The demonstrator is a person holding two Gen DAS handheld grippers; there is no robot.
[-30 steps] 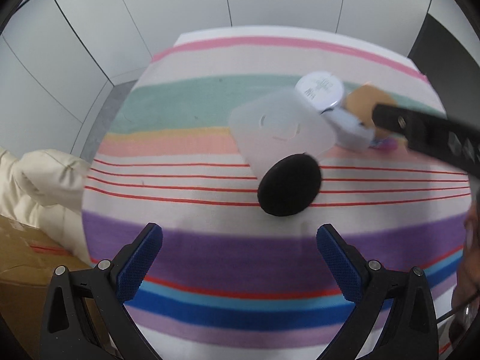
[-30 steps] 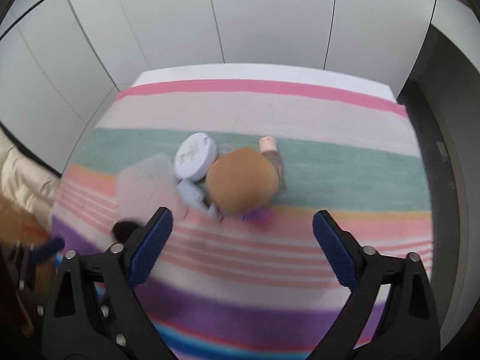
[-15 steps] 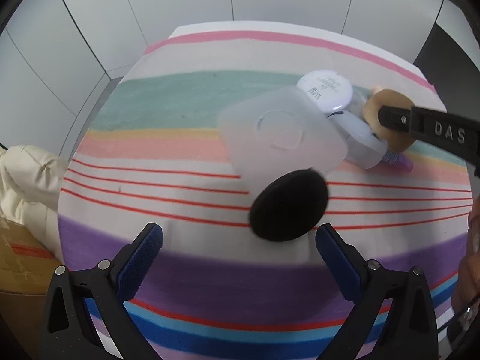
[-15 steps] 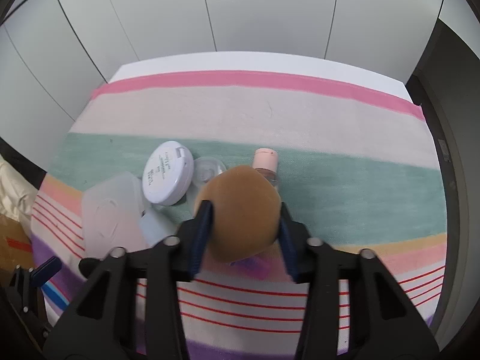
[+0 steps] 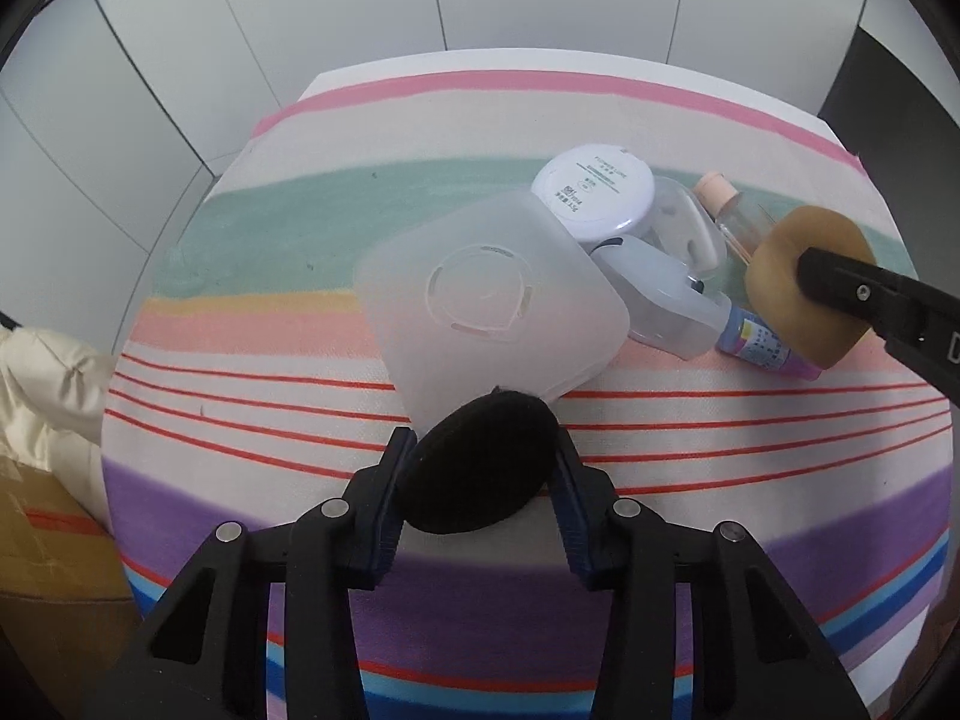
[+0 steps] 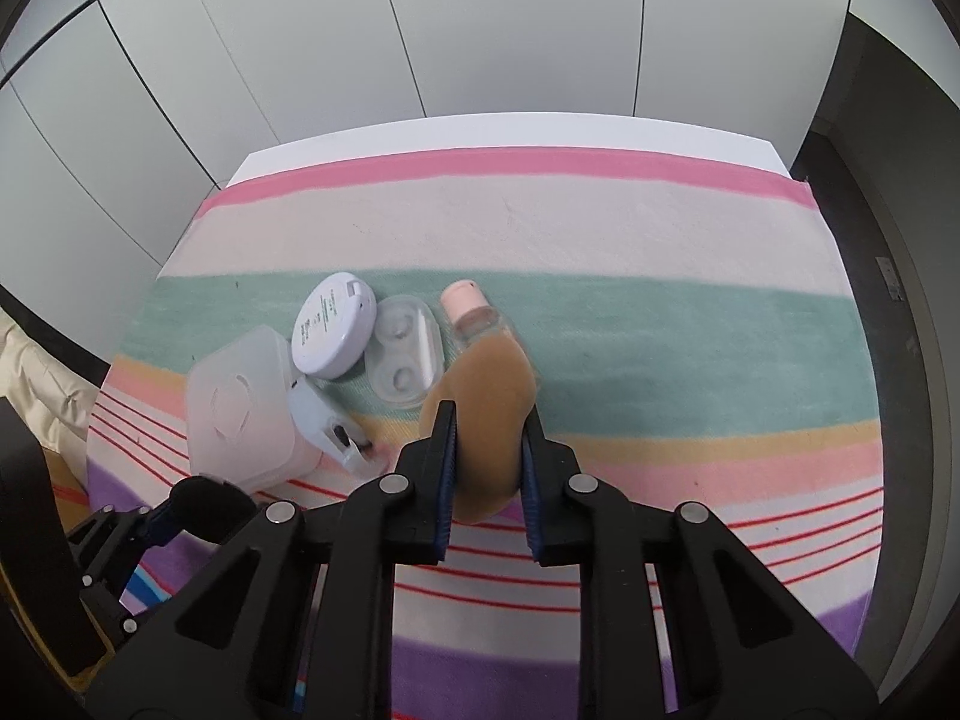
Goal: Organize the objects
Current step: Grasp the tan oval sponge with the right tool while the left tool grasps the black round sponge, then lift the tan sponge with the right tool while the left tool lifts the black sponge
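Note:
My left gripper [image 5: 480,480] is shut on a black round puff [image 5: 480,468], just in front of a frosted square box [image 5: 489,306]. My right gripper [image 6: 487,450] is shut on a tan sponge puff [image 6: 489,420], squeezed and held on edge; it also shows in the left wrist view [image 5: 780,294]. Behind lie a white round compact [image 6: 333,333], a clear lens case [image 6: 405,354], a small bottle with a pink cap [image 6: 471,315] and a pale blue spray bottle [image 5: 666,294] on its side.
All sits on a striped cloth [image 6: 660,330] over a table; white wall panels stand behind. A cream cushion [image 5: 42,396] and a cardboard box [image 5: 42,546] are off the left edge. A dark gap [image 6: 888,240] runs along the right.
Both grippers have closed: the left on the black puff, the right on the tan puff, which now stands on edge. Both moved forward toward the objects.

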